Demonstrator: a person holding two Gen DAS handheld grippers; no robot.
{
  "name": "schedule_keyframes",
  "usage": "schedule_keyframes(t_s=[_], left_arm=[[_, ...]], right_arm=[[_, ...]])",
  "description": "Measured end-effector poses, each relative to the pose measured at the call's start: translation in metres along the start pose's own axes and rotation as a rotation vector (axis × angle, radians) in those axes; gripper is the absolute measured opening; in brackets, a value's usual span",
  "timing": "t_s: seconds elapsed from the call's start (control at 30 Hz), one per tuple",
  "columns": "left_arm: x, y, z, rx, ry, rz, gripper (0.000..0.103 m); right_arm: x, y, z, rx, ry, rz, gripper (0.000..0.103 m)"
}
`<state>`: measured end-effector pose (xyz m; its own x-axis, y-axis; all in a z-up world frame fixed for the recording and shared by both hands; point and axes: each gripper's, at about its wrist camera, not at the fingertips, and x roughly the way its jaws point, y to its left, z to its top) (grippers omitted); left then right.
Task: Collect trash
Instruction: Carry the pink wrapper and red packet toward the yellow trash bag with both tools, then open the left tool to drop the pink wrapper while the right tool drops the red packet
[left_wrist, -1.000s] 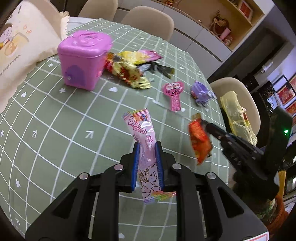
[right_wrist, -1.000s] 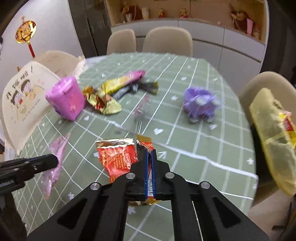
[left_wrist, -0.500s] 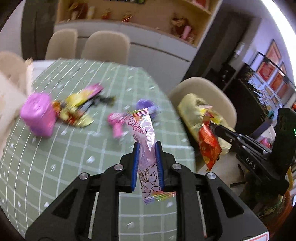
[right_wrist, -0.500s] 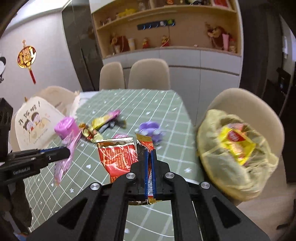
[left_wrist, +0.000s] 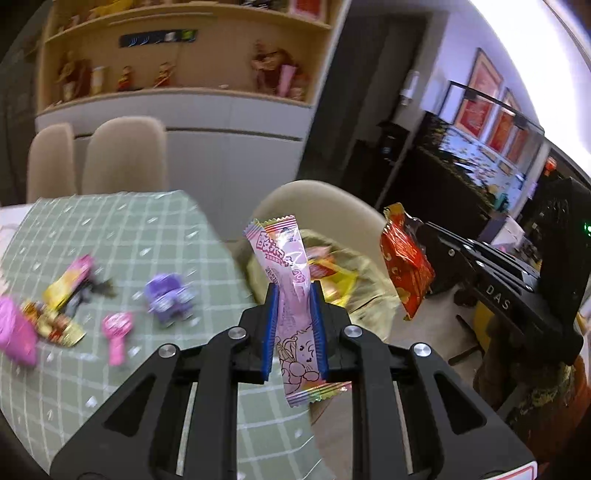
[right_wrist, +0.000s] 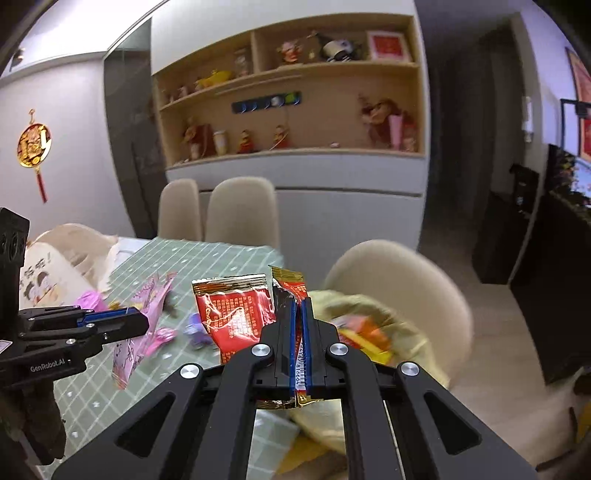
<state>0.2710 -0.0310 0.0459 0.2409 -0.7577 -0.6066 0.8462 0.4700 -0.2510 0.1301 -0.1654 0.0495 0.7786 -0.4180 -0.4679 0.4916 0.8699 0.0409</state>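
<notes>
My left gripper (left_wrist: 293, 295) is shut on a long pink candy wrapper (left_wrist: 286, 266) and holds it upright in the air. My right gripper (right_wrist: 300, 306) is shut on a red snack wrapper (right_wrist: 232, 310). That red wrapper also shows in the left wrist view (left_wrist: 406, 266), held at the right. A yellow trash bag (left_wrist: 369, 291) with wrappers inside sits on a beige chair, just behind the pink wrapper; it also shows in the right wrist view (right_wrist: 369, 306). The left gripper with the pink wrapper (right_wrist: 144, 317) appears at the left of the right wrist view.
The green checked table (left_wrist: 122, 236) holds a purple toy (left_wrist: 166, 295), a pink lollipop-shaped item (left_wrist: 116, 328), a pile of wrappers (left_wrist: 62, 306) and a pink box (left_wrist: 13, 332). Beige chairs (left_wrist: 122, 155) stand behind the table. A cabinet with shelves (right_wrist: 295, 110) lines the wall.
Both grippers have swung up and to the right, away from the table and toward the yellow bag on the chair. Each still holds its wrapper.
</notes>
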Motion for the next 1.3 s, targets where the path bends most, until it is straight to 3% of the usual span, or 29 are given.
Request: schedule_keyframes(t_s=[0.27,0.53,0.63,0.7,0.97,1.13,1.3], left_arm=[[0.068,-0.033,0.034,0.005,0.027,-0.107,0.016],[0.151,-0.033,0.037,-0.015,0.106,-0.156,0.016],[0.176,-0.025,0.036,-0.053,0.139,-0.183,0.038],[0.19,-0.017,0.034,-0.078,0.156,-0.187,0.04],[0.189,0.014,0.027,-0.125,0.171,-0.14,0.041],[0.171,0.042,0.014,-0.147,0.171,-0.097,0.042],[0.158,0.072,-0.005,-0.219,0.183,-0.065,0.042]], right_arm=[[-0.004,-0.058,0.011,0.022,-0.027,-0.084,0.005],[0.029,-0.094,0.002,0.04,0.034,-0.128,0.005],[0.046,-0.102,-0.003,0.05,0.065,-0.136,0.005],[0.059,-0.105,-0.006,0.054,0.083,-0.14,0.006],[0.121,-0.099,-0.015,0.071,0.153,-0.108,0.005],[0.172,-0.069,-0.032,0.022,0.22,-0.079,0.005],[0.23,-0.049,-0.076,-0.015,0.419,-0.043,0.005]])
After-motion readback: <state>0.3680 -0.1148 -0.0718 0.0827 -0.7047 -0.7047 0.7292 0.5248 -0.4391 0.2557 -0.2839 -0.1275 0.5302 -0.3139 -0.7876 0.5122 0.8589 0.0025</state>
